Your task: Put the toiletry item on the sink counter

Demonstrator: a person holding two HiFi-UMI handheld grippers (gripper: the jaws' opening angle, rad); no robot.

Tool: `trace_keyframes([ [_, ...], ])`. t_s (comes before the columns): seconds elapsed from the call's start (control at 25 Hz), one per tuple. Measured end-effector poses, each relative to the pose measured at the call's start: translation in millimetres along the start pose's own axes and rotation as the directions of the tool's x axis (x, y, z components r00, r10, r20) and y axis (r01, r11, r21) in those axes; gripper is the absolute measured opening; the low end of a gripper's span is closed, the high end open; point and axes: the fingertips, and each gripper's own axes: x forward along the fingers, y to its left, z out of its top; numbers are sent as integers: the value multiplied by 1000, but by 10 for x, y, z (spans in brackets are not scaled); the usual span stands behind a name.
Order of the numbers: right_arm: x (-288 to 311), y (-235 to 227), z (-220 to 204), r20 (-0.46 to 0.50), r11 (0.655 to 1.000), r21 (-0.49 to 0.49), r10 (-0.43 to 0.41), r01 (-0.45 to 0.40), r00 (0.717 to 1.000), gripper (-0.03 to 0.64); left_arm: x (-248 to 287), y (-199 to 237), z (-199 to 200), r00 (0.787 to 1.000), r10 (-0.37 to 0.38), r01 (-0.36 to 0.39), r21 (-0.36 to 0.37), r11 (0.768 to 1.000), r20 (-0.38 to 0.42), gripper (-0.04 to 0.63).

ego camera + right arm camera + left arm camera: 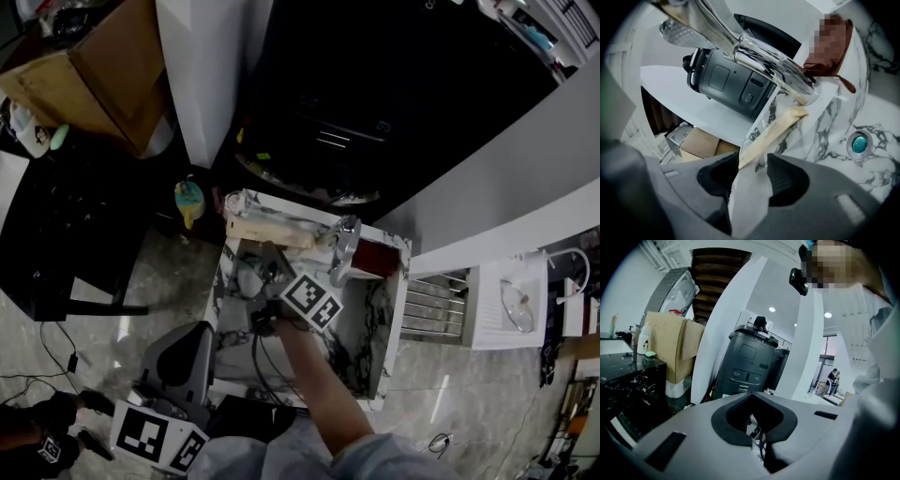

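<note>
Over sink basin (pixel 877 110), right tongs (pixel 753 165) stand open, toiletry packet (pixel 774 127) loose between them, long axis running ahead toward faucet (pixel 768 60). Left tongs (pixel 753 417) closed, empty, well apart.

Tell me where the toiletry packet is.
Right gripper view, centre: the toiletry packet lies between the jaws of the open right hand-held gripper, its far end just below the faucet.

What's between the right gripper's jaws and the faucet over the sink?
A wrapped toiletry stick. In the right gripper view it reaches from between the right gripper's open jaws up toward the faucet.
</note>
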Motion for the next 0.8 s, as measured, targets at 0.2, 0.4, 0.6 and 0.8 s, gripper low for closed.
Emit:
trace_keyframes([
  [0.2,-299,48,-128,-60,999,-19,44,-46,997,184,0,-218,-2,1000,-13,13,10,1000,7,5],
  [0.4,-684,140,-184,-133,987,-128,78,-95,988,109,-24,-495,-36,1000,-21,20,20,1000,17,5],
  [0.6,-1183,281,-96,-160,955,-254,111,-150,981,-2,-82,-824,-94,999,-21,20,29,999,28,5],
  [0.8,-1779,472,183,-161,891,-403,155,-208,975,-2,-129,-1206,-127,999,-21,20,38,999,44,5],
])
